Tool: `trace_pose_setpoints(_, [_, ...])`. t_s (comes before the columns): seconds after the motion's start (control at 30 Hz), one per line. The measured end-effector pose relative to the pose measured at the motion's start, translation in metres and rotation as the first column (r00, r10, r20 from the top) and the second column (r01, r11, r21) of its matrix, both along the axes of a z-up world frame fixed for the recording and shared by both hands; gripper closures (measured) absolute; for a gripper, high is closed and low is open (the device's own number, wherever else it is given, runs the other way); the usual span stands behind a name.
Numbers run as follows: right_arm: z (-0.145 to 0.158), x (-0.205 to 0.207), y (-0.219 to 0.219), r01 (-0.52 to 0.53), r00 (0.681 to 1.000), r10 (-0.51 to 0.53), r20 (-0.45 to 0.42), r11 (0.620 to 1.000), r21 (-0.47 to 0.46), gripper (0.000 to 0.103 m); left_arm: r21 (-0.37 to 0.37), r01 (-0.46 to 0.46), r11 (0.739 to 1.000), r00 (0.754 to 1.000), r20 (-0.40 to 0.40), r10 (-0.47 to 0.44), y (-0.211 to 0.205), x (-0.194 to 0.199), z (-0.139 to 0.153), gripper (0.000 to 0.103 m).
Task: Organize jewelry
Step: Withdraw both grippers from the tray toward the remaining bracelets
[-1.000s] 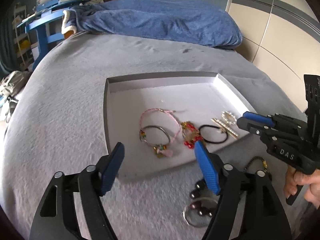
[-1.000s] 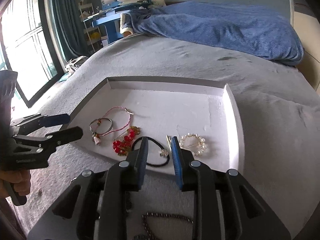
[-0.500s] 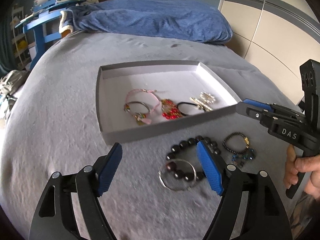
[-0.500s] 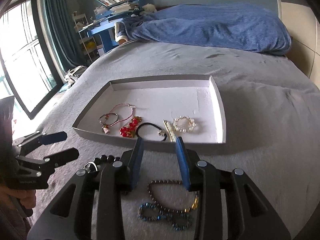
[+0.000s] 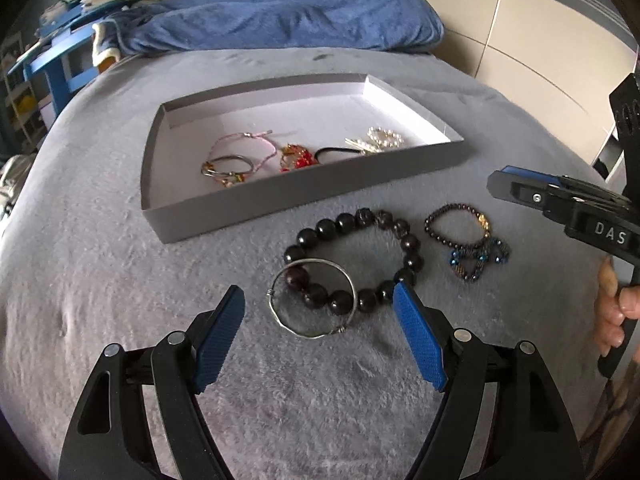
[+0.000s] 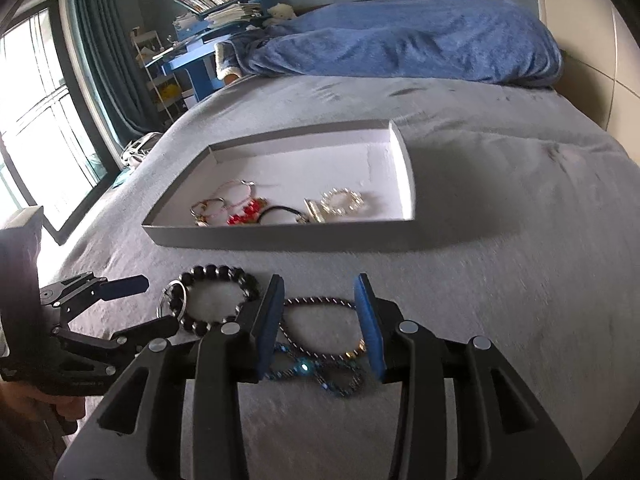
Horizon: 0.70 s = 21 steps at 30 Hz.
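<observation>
Hovering left tool (image 5: 318,308) wide open over silver bangle (image 5: 312,298), right tool (image 6: 318,312) empty, opening.

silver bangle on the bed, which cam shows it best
The left wrist view: the whole silver bangle lies unobstructed, overlapping the black bead bracelet. In the right wrist view it appears small, edge-on at the bracelet's left end.

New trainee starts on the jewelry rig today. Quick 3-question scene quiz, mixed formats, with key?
1. True or false: the silver bangle overlaps the large black bead bracelet.
2. The pearl bracelet lies: A) on the blanket B) in the grey tray C) in a gripper.
3. How many pieces lie on the bed outside the tray?

Key: 1 true. 2 B. 3 four: the bangle, the black bead bracelet, the small dark bead bracelet, the blue bead bracelet.
</observation>
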State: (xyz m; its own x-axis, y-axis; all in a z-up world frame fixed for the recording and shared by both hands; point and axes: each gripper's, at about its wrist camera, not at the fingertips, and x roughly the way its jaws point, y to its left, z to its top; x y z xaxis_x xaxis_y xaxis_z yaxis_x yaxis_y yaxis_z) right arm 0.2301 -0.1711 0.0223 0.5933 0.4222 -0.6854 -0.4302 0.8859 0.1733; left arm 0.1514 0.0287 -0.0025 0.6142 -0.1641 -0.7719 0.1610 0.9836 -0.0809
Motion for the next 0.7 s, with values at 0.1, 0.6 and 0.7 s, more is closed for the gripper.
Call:
trace_pose_setpoints(0.1, [-0.004,-0.004,-0.007,0.008,1.0,-0.008,-0.007,1.0,-0.004,0.066,0.006,0.003,1.0,1.0,-0.012,-0.003,-0.001,0.001,-0.004,0.026])
trace_pose_setpoints(0.6, [-0.029,-0.022,-0.017,-0.018,0.998,0.015,-0.062,0.999,-0.039,0.065,0.035,0.063,0.997,0.998,-0.007,-0.063,-0.001,-0.009,-0.011,0.079])
trace_pose_setpoints(0.7, [-0.032,-0.024,-0.014,-0.028,0.997,0.025,-0.071,0.999,-0.043,0.065,0.025,0.063,0.998,0.998,-0.002,-0.063,0.002,-0.013,-0.008,0.081])
